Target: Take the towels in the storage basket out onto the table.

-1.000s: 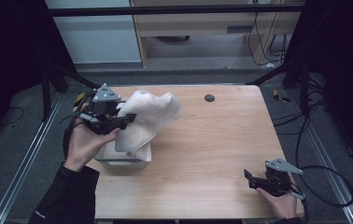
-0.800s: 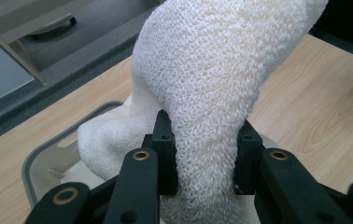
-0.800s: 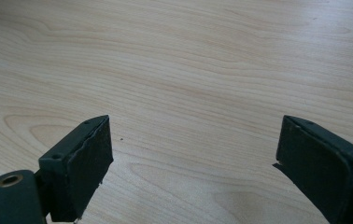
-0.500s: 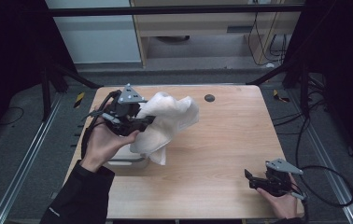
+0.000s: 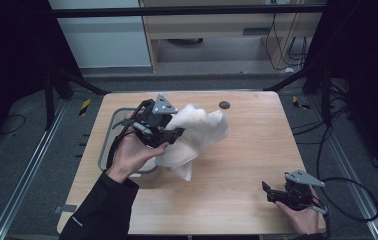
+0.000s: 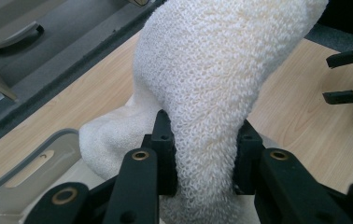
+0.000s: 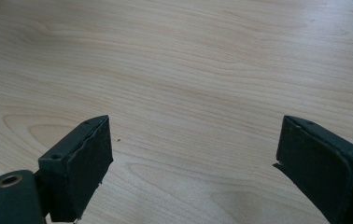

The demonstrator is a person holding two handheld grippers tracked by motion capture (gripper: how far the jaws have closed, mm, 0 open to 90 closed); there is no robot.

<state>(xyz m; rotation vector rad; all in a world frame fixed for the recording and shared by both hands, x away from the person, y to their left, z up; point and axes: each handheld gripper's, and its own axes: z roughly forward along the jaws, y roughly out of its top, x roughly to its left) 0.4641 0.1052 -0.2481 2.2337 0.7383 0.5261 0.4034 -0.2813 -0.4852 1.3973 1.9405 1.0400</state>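
Note:
A white terry towel [image 5: 199, 134] hangs bunched in the air over the left-middle of the wooden table [image 5: 247, 150]. My left gripper [image 5: 171, 133] is shut on it, and its lower end droops toward the tabletop. In the left gripper view the towel [image 6: 221, 79] is pinched between both black jaws of that gripper [image 6: 202, 149] and bulges above them. My right gripper [image 5: 270, 192] rests low at the table's front right, open, with nothing between its jaws. The right gripper view shows this gripper [image 7: 193, 163] spread wide over bare wood.
A grey plastic bin [image 5: 106, 150] sits at the table's left edge, partly behind the hand and towel; its rim [image 6: 34, 163] lies below the left gripper. A small dark round hole [image 5: 224, 104] marks the far middle of the table. Metal rails run along both table sides.
The left gripper has carried the towel to the right, away from the bin and out over the table. The right gripper has stayed put.

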